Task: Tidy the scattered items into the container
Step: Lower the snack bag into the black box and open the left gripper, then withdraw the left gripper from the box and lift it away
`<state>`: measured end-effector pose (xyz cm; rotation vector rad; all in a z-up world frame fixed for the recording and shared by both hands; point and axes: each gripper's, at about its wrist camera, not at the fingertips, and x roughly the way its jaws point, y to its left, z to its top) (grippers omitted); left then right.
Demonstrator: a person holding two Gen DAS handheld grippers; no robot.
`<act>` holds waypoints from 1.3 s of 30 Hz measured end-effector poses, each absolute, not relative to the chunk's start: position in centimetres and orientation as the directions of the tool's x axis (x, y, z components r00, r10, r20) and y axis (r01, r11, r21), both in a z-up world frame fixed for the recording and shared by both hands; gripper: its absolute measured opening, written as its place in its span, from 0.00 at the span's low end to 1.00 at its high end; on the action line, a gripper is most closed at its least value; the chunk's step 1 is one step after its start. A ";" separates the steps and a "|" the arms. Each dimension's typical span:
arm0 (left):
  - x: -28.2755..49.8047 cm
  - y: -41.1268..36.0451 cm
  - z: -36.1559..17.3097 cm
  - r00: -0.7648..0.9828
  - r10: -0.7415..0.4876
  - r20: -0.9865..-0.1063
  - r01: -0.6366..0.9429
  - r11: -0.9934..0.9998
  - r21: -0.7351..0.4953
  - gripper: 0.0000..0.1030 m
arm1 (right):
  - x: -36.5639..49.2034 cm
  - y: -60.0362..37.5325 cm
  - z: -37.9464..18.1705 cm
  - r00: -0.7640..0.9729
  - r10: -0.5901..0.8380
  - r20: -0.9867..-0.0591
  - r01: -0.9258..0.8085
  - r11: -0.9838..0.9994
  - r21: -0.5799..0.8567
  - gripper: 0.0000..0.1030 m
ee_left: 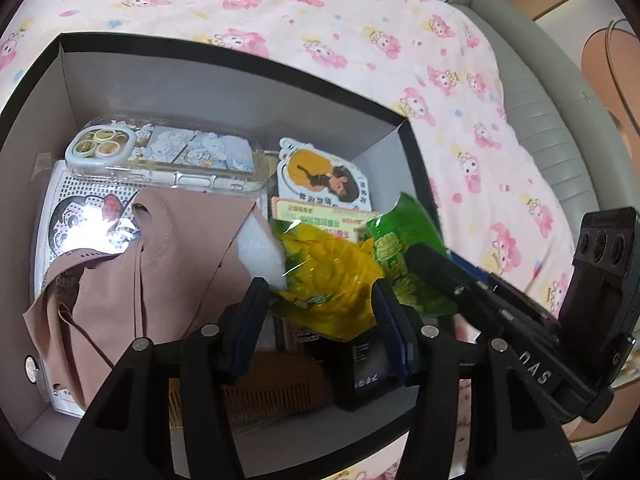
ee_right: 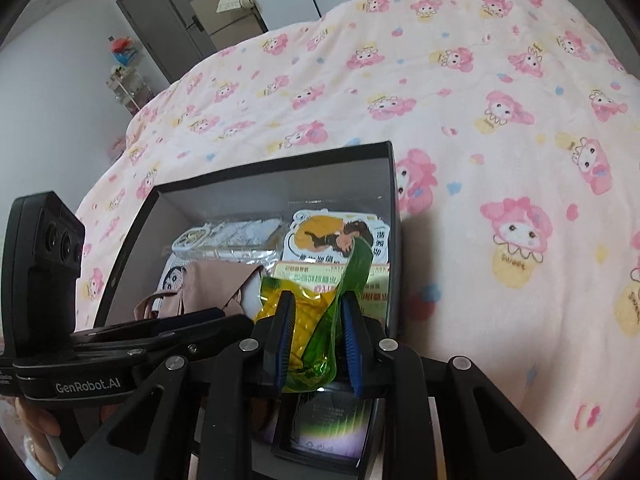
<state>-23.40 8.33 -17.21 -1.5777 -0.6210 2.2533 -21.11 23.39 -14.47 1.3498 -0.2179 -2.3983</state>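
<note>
A black box with grey inside walls (ee_left: pixel 224 88) (ee_right: pixel 248 188) sits on the bed. It holds a clear phone case (ee_left: pixel 168 156), a brown face mask (ee_left: pixel 160 264), a cartoon sticker (ee_left: pixel 324 176), cards and a dark packet. My right gripper (ee_right: pixel 316 340) is shut on a yellow-green snack packet (ee_right: pixel 308 344) (ee_left: pixel 332 276) and holds it over the box's right side. My left gripper (ee_left: pixel 320 320) is open above the box, its fingers on either side of the same packet. The right gripper shows in the left wrist view (ee_left: pixel 480 300).
The pink cartoon-print blanket (ee_right: pixel 480 140) (ee_left: pixel 360 20) covers the bed around the box. A grey padded bed edge (ee_left: pixel 540 120) runs at the right. A door and shelves (ee_right: pixel 168 32) stand in the far room.
</note>
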 end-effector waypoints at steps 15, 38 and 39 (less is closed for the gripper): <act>-26.3 9.1 -17.4 -0.349 0.520 -0.779 -0.045 -0.840 -0.541 0.38 | -22.3 26.4 -13.4 -0.498 -0.416 -0.761 0.216 -0.909 0.356 0.18; -24.8 12.9 -17.9 -0.209 0.616 -0.760 -0.151 -0.788 -0.597 0.38 | -21.4 27.0 -12.8 -0.528 -0.398 -0.750 0.224 -0.917 0.328 0.13; -24.6 12.9 -17.5 -0.216 0.617 -0.756 -0.160 -0.787 -0.596 0.38 | -21.4 27.3 -12.6 -0.527 -0.427 -0.735 0.225 -0.904 0.364 0.13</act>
